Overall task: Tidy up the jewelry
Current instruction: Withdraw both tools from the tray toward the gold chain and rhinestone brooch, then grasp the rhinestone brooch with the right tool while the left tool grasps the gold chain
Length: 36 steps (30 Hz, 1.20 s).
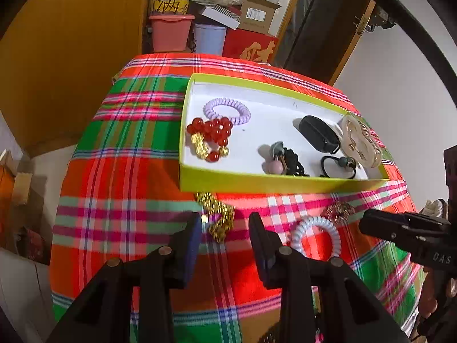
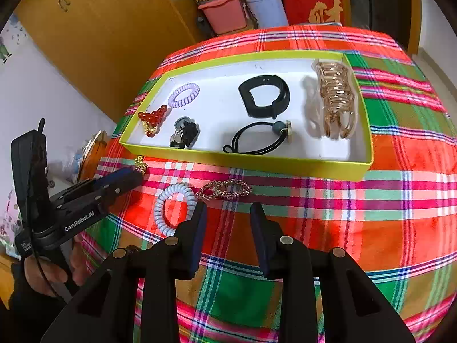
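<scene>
A shallow yellow-green cardboard tray with a white floor sat toward the far edge of the plaid red-green-pink tablecloth, its long axis running along that edge. Inside: lilac spiral hair tie and red bead bracelet with gold charms at the left end, black wristband and black elastic tie with a round bead mid-tray, gold claw clip at the right end, lying front-to-back. Still on the cloth, just outside the tray's near wall: gold chain bracelet, white spiral hair tie, and a rhinestone oval hair clip, long axis parallel to the tray's near wall. Left gripper was partly open, empty, pointed down with the gold chain showing between the fingers. Right gripper was partly open, empty, just short of the rhinestone clip.
</scene>
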Motion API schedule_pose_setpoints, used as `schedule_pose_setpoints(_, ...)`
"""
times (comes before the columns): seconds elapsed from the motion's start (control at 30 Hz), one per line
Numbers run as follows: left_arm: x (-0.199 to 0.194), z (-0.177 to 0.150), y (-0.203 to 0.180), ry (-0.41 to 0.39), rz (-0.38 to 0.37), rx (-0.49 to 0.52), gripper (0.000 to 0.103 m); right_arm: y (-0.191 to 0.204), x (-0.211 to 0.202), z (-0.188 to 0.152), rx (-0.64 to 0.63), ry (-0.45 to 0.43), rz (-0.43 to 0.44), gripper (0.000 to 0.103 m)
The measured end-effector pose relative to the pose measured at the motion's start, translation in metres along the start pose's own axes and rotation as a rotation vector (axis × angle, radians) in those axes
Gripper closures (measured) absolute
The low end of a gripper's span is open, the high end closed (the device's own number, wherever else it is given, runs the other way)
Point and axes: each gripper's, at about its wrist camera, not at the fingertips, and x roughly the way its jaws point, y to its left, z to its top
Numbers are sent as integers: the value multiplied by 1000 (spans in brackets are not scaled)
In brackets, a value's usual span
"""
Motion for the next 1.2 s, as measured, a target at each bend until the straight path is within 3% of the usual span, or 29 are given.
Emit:
schedule_pose_setpoints(0.3, 5, 2, -5, -28, 26, 36, 69, -3, 14, 8, 72, 27, 53, 71)
schedule_pose_setpoints(0.63, 3, -1, 0, -42, 50, 29, 84, -8, 27, 18, 173, 38, 42, 71)
schedule_pose_setpoints(0.73, 1, -3, 4, -44, 43, 11, 91, -5, 28, 19, 159, 30, 13, 81)
schedule_pose_setpoints(1.17, -9, -11, 6, -49, 10, -9, 98, 0, 18, 18, 99, -9, -25, 88)
schedule_pose_setpoints(1.2, -10, -12, 5, -51, 5, -8, 98, 1, 17, 18, 93, -14, -25, 94)
